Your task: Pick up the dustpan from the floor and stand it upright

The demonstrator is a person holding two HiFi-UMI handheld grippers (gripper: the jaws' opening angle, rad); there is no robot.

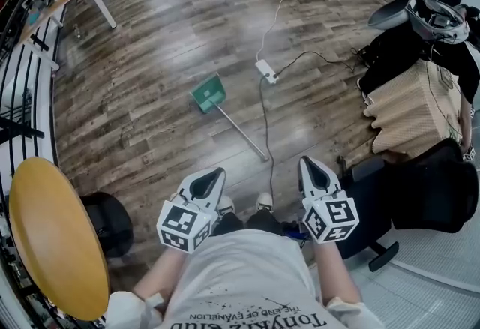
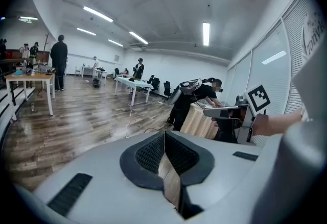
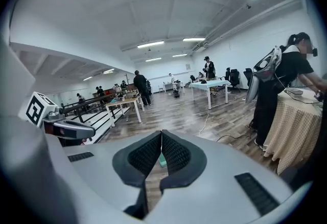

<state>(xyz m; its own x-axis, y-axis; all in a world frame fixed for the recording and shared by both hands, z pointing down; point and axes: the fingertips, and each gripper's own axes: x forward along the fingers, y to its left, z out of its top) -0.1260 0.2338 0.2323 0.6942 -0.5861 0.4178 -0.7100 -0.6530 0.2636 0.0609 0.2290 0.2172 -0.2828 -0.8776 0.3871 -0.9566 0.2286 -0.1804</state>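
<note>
Stood over the dustpan (image 1: 208,93) with the left gripper (image 1: 216,174) and the right gripper (image 1: 306,164) both closed and empty.
Found the green dustpan lying flat on the wood floor (image 1: 150,43), well ahead of both grippers, with its thin handle (image 1: 241,131) slanting back toward the feet. Held the two grippers side by side near the body, tilted slightly downward, each with jaws pressed together on nothing. Glimpsed the dustpan as a green patch through the slot under the right gripper's closed tips. Noted a white power strip (image 1: 266,70) just beside the pan, with its cable (image 1: 264,118) running past the handle's end, and a round yellow seat (image 1: 52,237) off to the left.
</note>
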